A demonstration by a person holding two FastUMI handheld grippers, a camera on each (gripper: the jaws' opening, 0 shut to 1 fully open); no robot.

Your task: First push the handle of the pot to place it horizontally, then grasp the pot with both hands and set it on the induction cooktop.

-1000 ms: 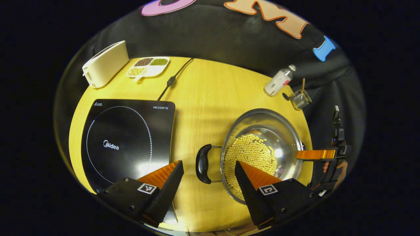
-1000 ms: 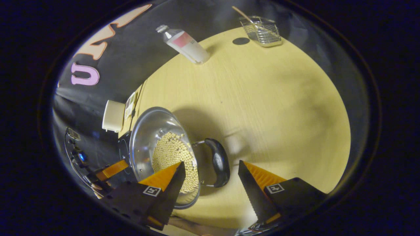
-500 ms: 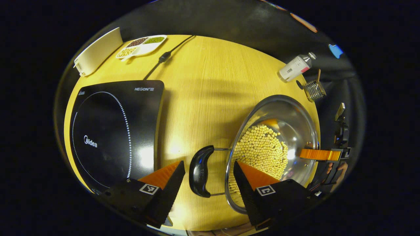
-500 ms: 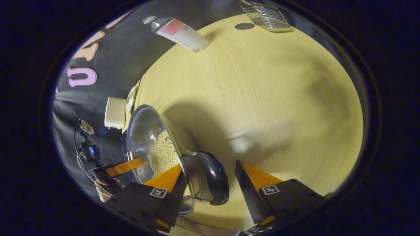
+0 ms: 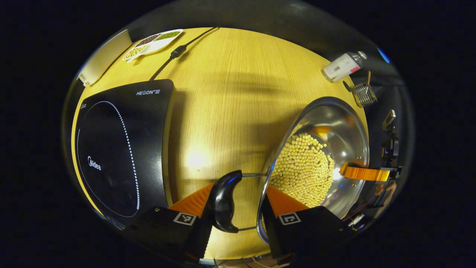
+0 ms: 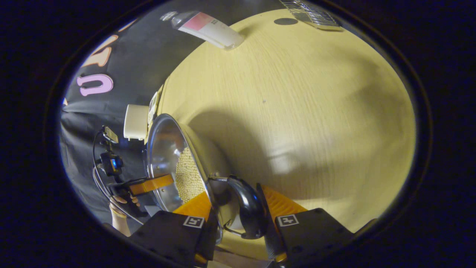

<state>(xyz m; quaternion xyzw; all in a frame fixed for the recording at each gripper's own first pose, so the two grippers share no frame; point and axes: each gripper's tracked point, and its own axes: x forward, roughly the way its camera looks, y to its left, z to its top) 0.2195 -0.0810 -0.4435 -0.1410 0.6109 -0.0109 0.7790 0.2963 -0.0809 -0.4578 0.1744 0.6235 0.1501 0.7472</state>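
The steel pot (image 5: pixel 327 123), with yellow beans (image 5: pixel 301 167) in its bottom, stands on the right of the wooden table (image 5: pixel 230 104). The black induction cooktop (image 5: pixel 119 149) lies to its left. My left gripper (image 5: pixel 237 208) straddles the pot's black handle (image 5: pixel 223 204): one finger touches the handle's outer side, the other sits at the rim. In the right gripper view my right gripper (image 6: pixel 236 212) holds the opposite black handle (image 6: pixel 249 212) the same way, beside the pot (image 6: pixel 163 149). Across the pot each view shows the other gripper (image 5: pixel 364 174) (image 6: pixel 148 185).
At the table's far right a plastic bottle (image 5: pixel 342 66) lies beside a small wire basket (image 5: pixel 364 95). At the far left are a white appliance (image 5: pixel 102 59) and a divided dish of beans (image 5: pixel 152 40). A black cable (image 5: pixel 178 52) runs back from the cooktop.
Both grippers have come down and forward onto the pot's two handles, and their fingers have narrowed around them. The pot has not moved on the table.
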